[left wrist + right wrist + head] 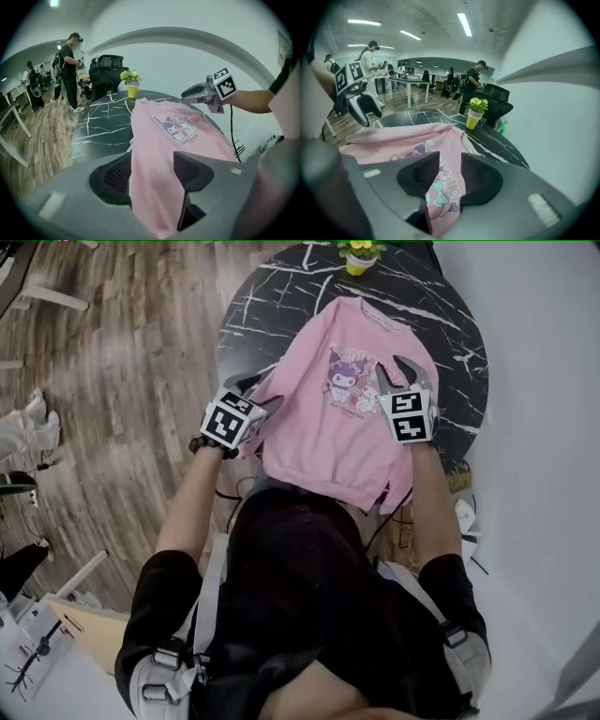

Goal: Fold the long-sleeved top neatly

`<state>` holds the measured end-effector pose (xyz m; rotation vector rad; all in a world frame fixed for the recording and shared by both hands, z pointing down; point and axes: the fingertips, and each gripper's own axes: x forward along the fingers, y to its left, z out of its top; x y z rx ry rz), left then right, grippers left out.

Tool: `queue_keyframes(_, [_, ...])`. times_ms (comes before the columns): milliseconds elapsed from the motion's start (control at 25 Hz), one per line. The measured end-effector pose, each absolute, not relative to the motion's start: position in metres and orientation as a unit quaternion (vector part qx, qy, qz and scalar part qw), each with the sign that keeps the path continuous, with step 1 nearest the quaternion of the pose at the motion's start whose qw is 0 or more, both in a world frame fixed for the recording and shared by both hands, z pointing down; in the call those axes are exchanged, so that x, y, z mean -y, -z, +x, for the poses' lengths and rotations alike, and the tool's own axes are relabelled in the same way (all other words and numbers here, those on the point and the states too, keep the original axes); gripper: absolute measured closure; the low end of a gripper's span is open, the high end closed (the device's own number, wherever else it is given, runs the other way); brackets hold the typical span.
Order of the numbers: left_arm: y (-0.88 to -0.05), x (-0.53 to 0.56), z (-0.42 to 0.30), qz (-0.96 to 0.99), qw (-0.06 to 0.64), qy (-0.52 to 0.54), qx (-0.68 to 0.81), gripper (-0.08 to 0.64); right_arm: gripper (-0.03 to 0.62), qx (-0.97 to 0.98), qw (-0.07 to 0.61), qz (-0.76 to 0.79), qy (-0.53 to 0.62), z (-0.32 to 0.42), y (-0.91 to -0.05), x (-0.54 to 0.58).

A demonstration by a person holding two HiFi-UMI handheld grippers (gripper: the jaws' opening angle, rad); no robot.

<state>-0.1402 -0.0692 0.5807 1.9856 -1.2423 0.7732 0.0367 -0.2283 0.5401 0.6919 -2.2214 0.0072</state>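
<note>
A pink long-sleeved top (pixel 333 427) with a cartoon print on its chest lies front up on a round black marble-patterned table (pixel 272 296). Its neckline points to the far side and its hem hangs over the near edge toward the person. The left gripper (pixel 152 176) is at the top's left edge, with a thick fold of pink fabric clamped between its 2 fairly wide-set jaws and lifted off the tabletop. The right gripper (pixel 445 176) is at the top's right edge, with its 2 jaws closer together and pinching a thinner fold of the printed fabric. A yellow pot of yellow flowers (pixel 360 257) stands on the far rim of the table, just beyond the neckline. Wooden flooring (pixel 112 381) lies to the left, and several people (pixel 70 70) stand in the office behind.
</note>
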Motion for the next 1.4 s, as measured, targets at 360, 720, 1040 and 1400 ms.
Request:
queue_keyframes(360, [-0.609, -0.049, -0.134, 0.735, 0.369, -0.286, 0.491, 0.289, 0.451, 0.894, 0.404, 0.193, 0.025, -0.019, -0.552, 0.176])
queue_keyframes(720, [-0.65, -0.101, -0.145, 0.724, 0.345, -0.345, 0.488, 0.308, 0.454, 0.893, 0.429, 0.132, 0.04, -0.067, -0.573, 0.142])
queue_keyframes(1040, [-0.673, -0.113, -0.139, 0.719, 0.33, -0.39, 0.472, 0.336, 0.456, 0.888, 0.443, 0.112, 0.051, -0.074, -0.581, 0.136])
queue_keyframes(1400, [-0.659, -0.103, -0.162, 0.715, 0.354, -0.343, 0.497, 0.523, 0.459, 0.878, 0.458, 0.129, 0.046, -0.073, -0.587, 0.158])
